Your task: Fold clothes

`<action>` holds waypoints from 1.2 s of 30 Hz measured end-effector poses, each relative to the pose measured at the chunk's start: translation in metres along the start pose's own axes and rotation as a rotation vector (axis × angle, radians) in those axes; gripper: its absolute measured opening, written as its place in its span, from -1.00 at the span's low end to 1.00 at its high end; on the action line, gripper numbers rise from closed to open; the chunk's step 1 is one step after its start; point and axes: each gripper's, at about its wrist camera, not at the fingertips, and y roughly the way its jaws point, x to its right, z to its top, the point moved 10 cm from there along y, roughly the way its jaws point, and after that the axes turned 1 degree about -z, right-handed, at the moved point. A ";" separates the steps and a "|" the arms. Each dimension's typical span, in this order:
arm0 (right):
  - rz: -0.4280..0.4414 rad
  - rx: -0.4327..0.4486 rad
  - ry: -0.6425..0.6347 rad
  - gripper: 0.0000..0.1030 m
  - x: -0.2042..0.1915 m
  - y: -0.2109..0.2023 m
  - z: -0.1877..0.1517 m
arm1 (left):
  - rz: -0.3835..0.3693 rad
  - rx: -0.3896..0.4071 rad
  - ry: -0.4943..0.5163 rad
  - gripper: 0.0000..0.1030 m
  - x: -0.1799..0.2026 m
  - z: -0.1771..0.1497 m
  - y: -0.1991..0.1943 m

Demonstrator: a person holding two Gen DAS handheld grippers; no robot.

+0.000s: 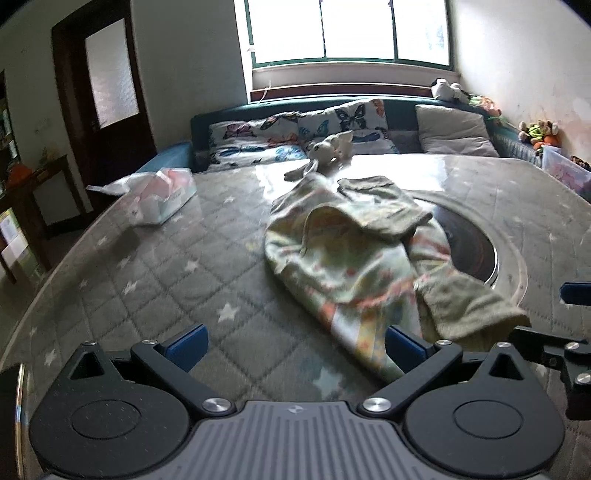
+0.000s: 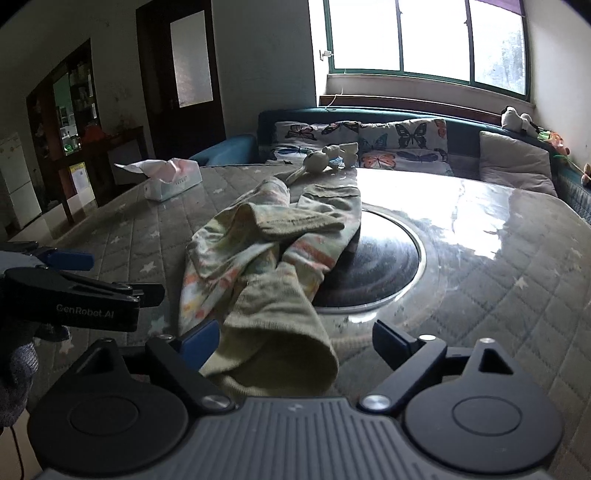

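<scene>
The garment (image 1: 354,254) you are folding is lying crumpled on the quilted, star-printed table cover (image 1: 155,266), its right side draping over the rim of the round dark inset (image 1: 476,251) sunk into the table. One olive cuff is reaching toward you, and it is sitting between the spread blue pads of your right gripper (image 2: 291,341), nearer the left pad, with nothing pinched. Your left gripper (image 1: 295,345) is also standing wide apart, its right pad just touching the garment's printed hem, its left pad over bare quilting. Beyond the garment, a small plush toy (image 1: 325,151) is lying at the far edge of the table, close to the garment's far end. Left of the garment, well apart from it, a tissue box (image 2: 173,181) is sitting with a tissue sticking out. Behind the toy, butterfly-print pillows (image 1: 295,133) and a grey cushion (image 1: 454,129) are leaning along a teal sofa under the window (image 1: 347,29). From the right wrist view, the side of your left gripper is showing the words "GenRobot.AI".
</scene>
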 end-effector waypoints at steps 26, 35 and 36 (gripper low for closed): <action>-0.005 -0.099 0.165 0.27 0.076 0.102 0.055 | -0.266 -0.103 0.048 -0.62 0.049 0.052 0.095; 0.059 -0.138 0.243 0.01 0.079 0.136 0.068 | -0.319 -0.071 0.076 -0.67 0.060 0.058 0.094; 0.061 -0.144 0.241 -0.01 0.077 0.140 0.068 | -0.321 -0.075 0.070 -0.66 0.061 0.058 0.096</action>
